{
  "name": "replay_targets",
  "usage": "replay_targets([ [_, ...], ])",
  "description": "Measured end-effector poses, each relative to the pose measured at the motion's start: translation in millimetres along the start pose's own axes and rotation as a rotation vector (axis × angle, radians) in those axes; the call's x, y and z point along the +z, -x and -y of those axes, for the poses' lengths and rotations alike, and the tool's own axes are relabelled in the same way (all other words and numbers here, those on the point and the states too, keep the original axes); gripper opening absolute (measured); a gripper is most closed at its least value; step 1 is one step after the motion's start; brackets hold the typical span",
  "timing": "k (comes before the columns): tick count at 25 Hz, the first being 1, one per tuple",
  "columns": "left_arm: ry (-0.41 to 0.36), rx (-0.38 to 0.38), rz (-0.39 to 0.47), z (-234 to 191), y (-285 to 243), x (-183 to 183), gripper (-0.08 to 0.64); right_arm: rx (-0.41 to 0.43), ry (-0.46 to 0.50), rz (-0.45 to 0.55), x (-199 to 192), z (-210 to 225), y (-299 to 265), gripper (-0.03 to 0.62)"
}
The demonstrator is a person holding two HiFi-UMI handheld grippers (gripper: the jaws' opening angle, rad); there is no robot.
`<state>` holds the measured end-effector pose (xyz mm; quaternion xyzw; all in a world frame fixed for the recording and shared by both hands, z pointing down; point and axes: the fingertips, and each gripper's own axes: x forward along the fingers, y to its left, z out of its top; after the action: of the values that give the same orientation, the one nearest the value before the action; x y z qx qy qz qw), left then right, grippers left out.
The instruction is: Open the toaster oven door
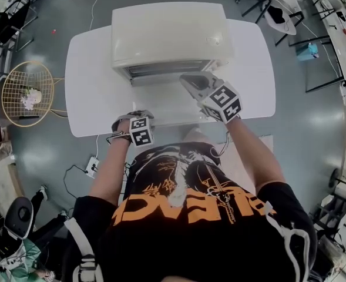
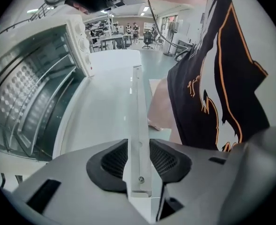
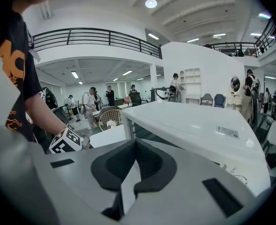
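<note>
- Table (image 1: 84, 69): white, and it carries the oven.
- Oven (image 1: 167, 31): white, at the table's far middle, with its cavity and rack exposed.
- Door (image 1: 161, 101): swung down in front of the oven, lying about level over the table.
- Right gripper (image 1: 193, 82): above the door, just before the oven's right front. Its jaws are drawn together on nothing.
- Left gripper (image 1: 136, 117): at the door's outer edge, left of the oven's middle. Its jaws are clamped on the handle (image 2: 137, 125).
</note>
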<state>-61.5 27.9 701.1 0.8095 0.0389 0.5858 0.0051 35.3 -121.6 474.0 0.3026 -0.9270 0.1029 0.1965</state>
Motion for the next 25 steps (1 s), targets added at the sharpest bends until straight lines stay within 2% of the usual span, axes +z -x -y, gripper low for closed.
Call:
replay_targets([
  [4,0.072,-0.054,-0.004,0,-10,-2,0.156,-0.005,0.010,0.006,2,-1,-1,0.012],
  [8,0.163,-0.091,0.032,0,-15,-3,0.153,-0.008,0.019,0.008,3,-5,-2,0.012],
  [17,0.170,-0.086,0.019,0,-14,-2,0.153,-0.012,0.033,0.021,8,-5,-5,0.012],
  [22,0.208,-0.106,0.019,-1,-11,-1,0.153,-0.005,0.035,0.019,11,-8,-6,0.012],
  [25,0.193,-0.094,0.009,-5,-6,-3,0.124,-0.010,0.037,0.020,11,-7,-5,0.012],
])
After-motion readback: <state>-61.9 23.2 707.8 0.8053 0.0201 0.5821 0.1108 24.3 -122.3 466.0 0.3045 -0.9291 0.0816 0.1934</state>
